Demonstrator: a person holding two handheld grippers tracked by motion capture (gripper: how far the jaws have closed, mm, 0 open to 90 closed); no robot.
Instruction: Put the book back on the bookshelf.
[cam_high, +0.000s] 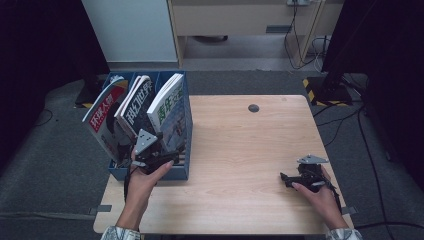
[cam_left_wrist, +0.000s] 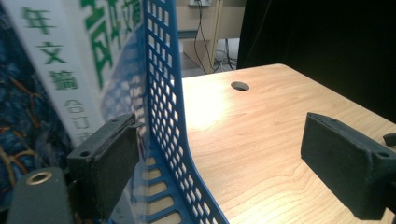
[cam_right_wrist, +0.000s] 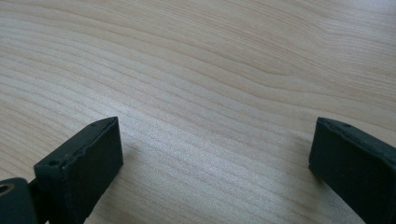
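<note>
Blue file rack (cam_high: 176, 172) at table's left edge, three magazines standing in it. Left gripper (cam_high: 150, 150) at the rack's near right compartment, jaws wide: one inside against the green-lettered magazine (cam_high: 167, 107), the other outside, so they straddle the mesh wall (cam_left_wrist: 163, 107). Before closing, best shift left so both jaws bracket the magazine alone. Right gripper (cam_high: 300, 179) rests low over bare table (cam_right_wrist: 210, 70), jaws spread wide, holding nothing.
</note>
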